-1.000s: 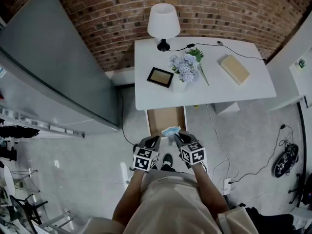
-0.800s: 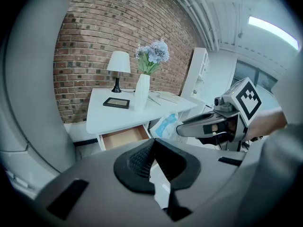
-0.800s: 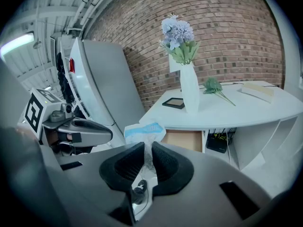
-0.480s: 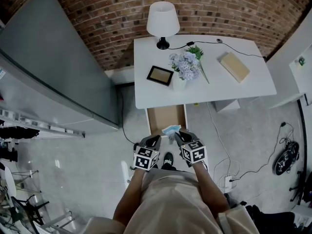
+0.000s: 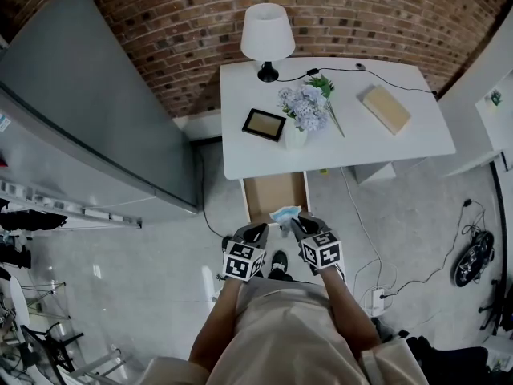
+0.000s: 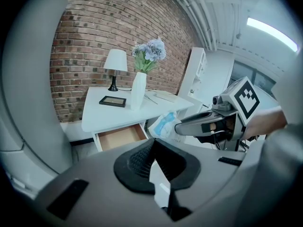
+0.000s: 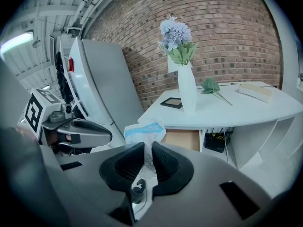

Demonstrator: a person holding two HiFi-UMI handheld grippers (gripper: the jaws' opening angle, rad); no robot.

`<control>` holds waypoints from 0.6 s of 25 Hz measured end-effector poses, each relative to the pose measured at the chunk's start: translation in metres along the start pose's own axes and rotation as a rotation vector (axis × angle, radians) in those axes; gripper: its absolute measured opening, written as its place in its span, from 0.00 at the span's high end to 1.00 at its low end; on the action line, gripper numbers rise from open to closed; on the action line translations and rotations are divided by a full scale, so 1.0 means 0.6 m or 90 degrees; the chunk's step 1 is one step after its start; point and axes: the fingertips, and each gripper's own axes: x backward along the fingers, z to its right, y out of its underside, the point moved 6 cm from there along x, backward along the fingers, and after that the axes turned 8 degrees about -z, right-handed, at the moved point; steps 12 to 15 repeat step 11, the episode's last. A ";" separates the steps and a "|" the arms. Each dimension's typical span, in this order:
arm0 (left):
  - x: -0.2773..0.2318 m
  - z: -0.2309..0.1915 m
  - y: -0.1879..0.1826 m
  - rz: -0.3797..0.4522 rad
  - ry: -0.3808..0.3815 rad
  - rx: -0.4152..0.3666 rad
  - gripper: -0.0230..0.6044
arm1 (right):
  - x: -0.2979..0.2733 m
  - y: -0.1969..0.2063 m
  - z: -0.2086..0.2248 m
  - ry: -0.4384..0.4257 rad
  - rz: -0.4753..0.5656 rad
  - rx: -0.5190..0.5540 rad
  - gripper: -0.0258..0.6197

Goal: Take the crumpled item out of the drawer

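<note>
Clamping one crumpled item (image 7: 144, 130) near one drawer (image 7: 184, 139): right hand-held gripper (image 7: 146, 152).

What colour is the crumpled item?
The item is white and light blue; the right gripper view shows it best.

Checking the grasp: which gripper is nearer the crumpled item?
Right. The right gripper is shut on the crumpled item; the left gripper is beside it, apart.

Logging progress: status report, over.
Right gripper shut on crumpled item, lifted out of open drawer. Left gripper shut, empty. Nothing in the way.
</note>
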 end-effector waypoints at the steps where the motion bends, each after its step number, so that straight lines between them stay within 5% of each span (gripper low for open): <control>1: -0.001 0.002 -0.001 0.002 0.003 0.000 0.94 | 0.002 0.000 0.001 0.002 0.001 0.000 0.85; 15: 0.005 0.004 -0.004 0.009 0.018 0.023 0.94 | 0.005 0.003 0.009 0.012 0.008 -0.007 0.85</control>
